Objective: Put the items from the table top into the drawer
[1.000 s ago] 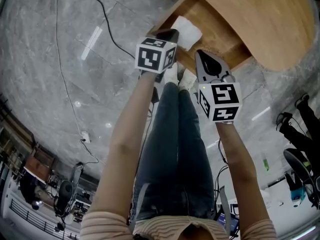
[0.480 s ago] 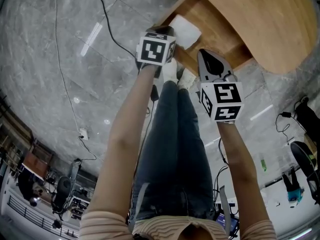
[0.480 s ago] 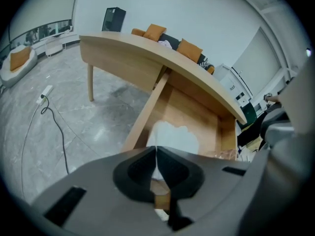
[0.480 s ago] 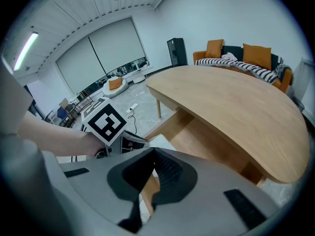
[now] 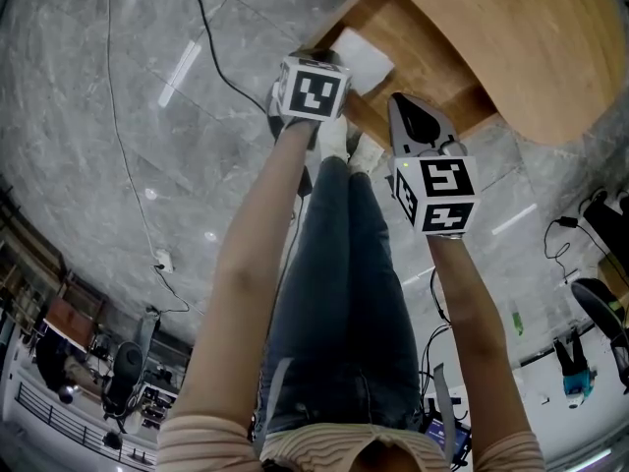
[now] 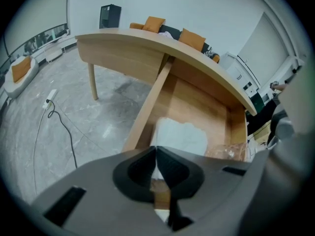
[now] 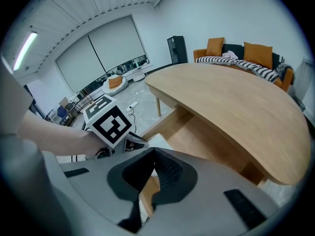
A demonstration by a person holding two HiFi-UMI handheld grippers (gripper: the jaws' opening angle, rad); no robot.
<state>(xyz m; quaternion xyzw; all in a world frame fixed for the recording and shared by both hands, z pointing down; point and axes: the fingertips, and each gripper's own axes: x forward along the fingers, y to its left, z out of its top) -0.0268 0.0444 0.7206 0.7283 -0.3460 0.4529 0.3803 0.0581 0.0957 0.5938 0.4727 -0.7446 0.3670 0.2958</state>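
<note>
**A:** Where is the white soft folded bundle (image 6: 180, 135)?

**B:** It lies in the open light-wood drawer (image 6: 146, 108), near its front left corner, just past the tips of my left gripper (image 6: 156, 150). I hang above it without touching it.

**A:** What are your jaws doing?

**B:** The left jaws are pressed together with nothing between them. My right gripper (image 7: 153, 152) is the same, tips meeting and empty, beside the curved light-wood table top (image 7: 236, 107).

**A:** Is anything else in there?

**B:** A crinkled clear plastic bag (image 6: 229, 151), to the right of the bundle.

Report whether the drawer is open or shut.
Open. The drawer stands pulled out from under the table top, its wooden floor exposed, a white bundle lying inside.
</note>
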